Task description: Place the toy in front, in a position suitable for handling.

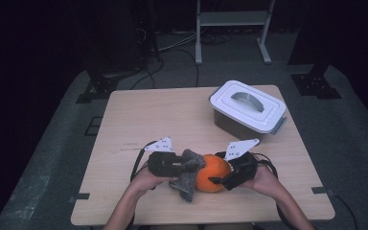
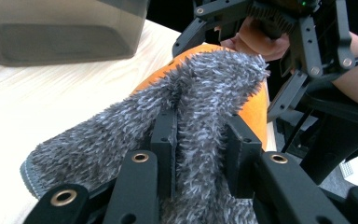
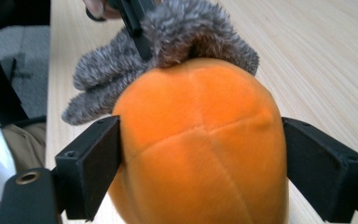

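You are holding an orange plush ball (image 1: pixel 212 173) near the near edge of the wooden table (image 1: pixel 139 115), about midway across it. It is looking soft and rounded, with stitched seams crossing its bright orange surface, as the right gripper view shows (image 3: pixel 200 140). Your right gripper (image 1: pixel 220 181) is clamping the ball from the right, one jaw pressing in on each side of it. Your left gripper (image 1: pixel 184 166) is pinching a fuzzy grey cloth (image 1: pixel 188 173) between its jaws; the cloth is shaggy, with a stitched hem, and it is draping against the ball's left and top side, touching it (image 2: pixel 200 107). Farther back and to the right, well apart from the ball, a lidded plastic box (image 1: pixel 247 109) with a white lid is sitting on the table.
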`<act>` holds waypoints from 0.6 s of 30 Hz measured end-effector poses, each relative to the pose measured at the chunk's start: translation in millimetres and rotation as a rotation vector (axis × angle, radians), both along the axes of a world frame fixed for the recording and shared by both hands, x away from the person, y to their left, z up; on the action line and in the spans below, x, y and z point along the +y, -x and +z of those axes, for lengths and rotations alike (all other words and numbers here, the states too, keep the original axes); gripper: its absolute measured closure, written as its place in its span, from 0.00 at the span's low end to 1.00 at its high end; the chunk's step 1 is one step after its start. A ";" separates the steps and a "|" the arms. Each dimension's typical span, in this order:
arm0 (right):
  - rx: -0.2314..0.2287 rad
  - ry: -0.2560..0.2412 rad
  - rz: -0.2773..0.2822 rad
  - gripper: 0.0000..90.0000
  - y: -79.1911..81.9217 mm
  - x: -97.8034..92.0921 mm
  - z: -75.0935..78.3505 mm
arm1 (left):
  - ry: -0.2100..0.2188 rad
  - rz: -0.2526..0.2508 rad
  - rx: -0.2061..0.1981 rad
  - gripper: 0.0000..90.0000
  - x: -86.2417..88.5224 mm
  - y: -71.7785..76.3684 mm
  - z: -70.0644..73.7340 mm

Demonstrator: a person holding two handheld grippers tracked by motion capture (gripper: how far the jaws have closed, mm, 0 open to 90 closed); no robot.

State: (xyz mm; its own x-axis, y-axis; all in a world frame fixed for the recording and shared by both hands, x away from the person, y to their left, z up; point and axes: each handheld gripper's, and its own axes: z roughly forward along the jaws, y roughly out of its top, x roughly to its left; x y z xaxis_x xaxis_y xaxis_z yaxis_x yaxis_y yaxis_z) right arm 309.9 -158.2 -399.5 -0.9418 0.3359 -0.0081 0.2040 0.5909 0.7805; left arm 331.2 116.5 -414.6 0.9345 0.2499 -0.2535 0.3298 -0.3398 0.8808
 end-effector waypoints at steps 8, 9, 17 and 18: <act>-0.033 -0.035 0.009 0.44 2.0 -4.4 -3.0 | 0.020 -0.018 0.002 0.76 5.5 -0.5 3.7; -0.029 -0.058 0.011 0.45 2.2 -5.0 -2.9 | 0.024 -0.023 -0.003 0.77 6.7 0.0 5.9; 0.022 -0.185 0.083 0.45 5.8 11.7 -3.7 | 0.096 -0.084 -0.048 0.77 17.2 7.4 28.2; 0.027 -0.181 0.091 0.45 5.8 14.8 -4.4 | 0.090 -0.084 -0.044 0.77 17.4 7.6 27.7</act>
